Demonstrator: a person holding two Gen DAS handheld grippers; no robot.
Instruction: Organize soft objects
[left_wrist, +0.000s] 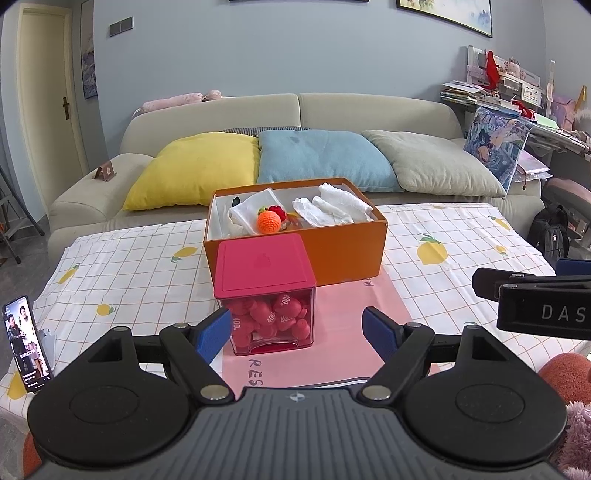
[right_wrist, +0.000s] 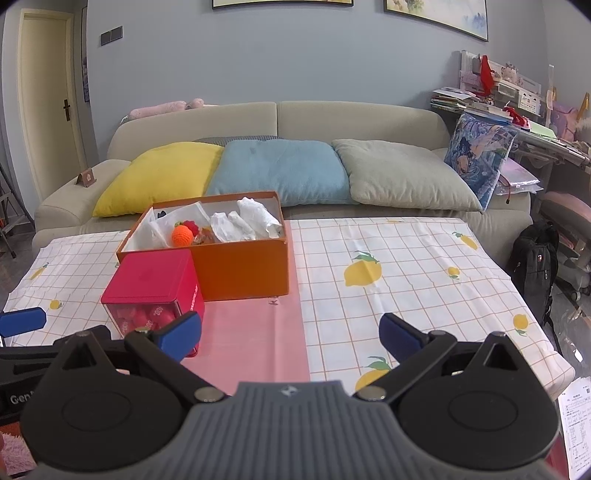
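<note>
Beige sofa (left_wrist: 280, 110) against blue-grey wall (left_wrist: 258, 48)

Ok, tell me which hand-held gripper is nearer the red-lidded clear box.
Left. The left hand-held gripper is open directly in front of the red-lidded clear box, which sits between its fingers' line. The right hand-held gripper is open off to the box's right, over the tablecloth.

Table (right_wrist: 406, 266) with lemon-print cloth; on it pink mat (right_wrist: 251, 332), orange box (right_wrist: 240, 269), red-lidded jar (right_wrist: 155, 288), phone (left_wrist: 26, 343).
</note>
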